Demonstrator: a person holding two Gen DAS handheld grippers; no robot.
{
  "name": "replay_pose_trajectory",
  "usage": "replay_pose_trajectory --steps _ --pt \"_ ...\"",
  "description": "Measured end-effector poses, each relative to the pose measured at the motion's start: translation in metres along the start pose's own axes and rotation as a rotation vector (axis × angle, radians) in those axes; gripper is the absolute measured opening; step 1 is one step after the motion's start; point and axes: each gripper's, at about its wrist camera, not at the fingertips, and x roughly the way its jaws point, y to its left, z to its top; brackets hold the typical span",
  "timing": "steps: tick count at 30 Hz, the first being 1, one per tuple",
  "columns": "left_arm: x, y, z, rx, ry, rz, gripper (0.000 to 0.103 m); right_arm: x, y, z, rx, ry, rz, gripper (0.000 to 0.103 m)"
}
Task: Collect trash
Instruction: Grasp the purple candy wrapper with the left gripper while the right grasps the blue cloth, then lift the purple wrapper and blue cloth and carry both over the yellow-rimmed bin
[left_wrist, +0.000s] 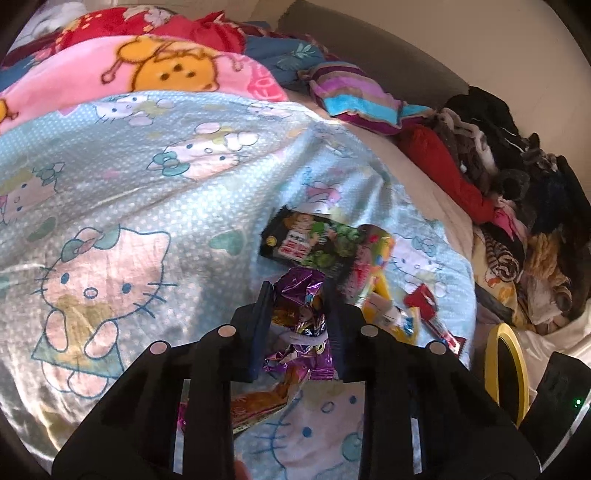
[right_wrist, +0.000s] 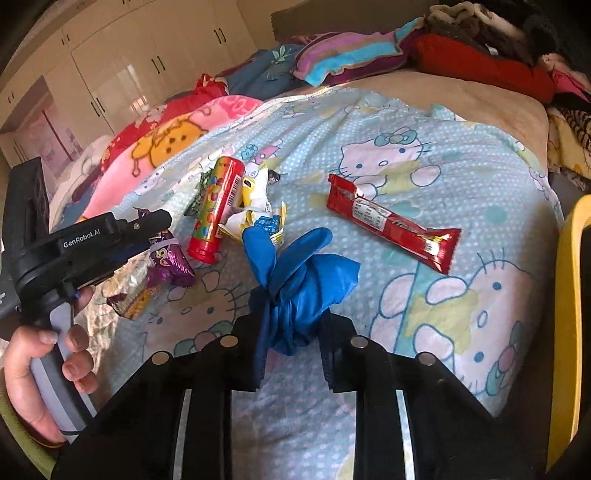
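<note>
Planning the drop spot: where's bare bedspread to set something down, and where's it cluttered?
Free: the bedspread between the red wrapper and the pillows, and its near right corner beside the yellow rim. Crowded: the middle left, where the candy tube, yellow wrapper and left gripper with its purple wrapper bunch up.

**Trash scattered on the bed**

So there's a crinkly purple foil wrapper (left_wrist: 301, 314), scrunched up, pinched between the left gripper (left_wrist: 299, 325) fingers. A crumpled blue glove (right_wrist: 295, 288) is squeezed in the right gripper (right_wrist: 291, 354), fingers sticking up. Lying flat on the sheet: a long red bar wrapper (right_wrist: 391, 221) off to the right, well apart from the rest. A red candy tube (right_wrist: 216, 210) lies tilted against a torn yellow-white wrapper (right_wrist: 255, 206), and a dark snack packet (left_wrist: 306, 240) sits just beside them.
</note>
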Motion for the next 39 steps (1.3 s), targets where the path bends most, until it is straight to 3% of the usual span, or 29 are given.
replay_pose_trajectory --steps 8,26,39 --pt "-0.017 -0.023 -0.001 0.054 -0.021 -0.049 0.02 -0.024 -0.008 -0.007 0.04 -0.026 0.034 0.023" --pt "-0.047 -0.071 -0.001 0.161 -0.068 -0.108 0.02 -0.074 0.009 -0.015 -0.092 -0.129 0.012 0.023" --pt "-0.065 -0.096 -0.002 0.211 -0.095 -0.139 0.02 -0.107 -0.002 -0.013 -0.079 -0.173 -0.001 0.023"
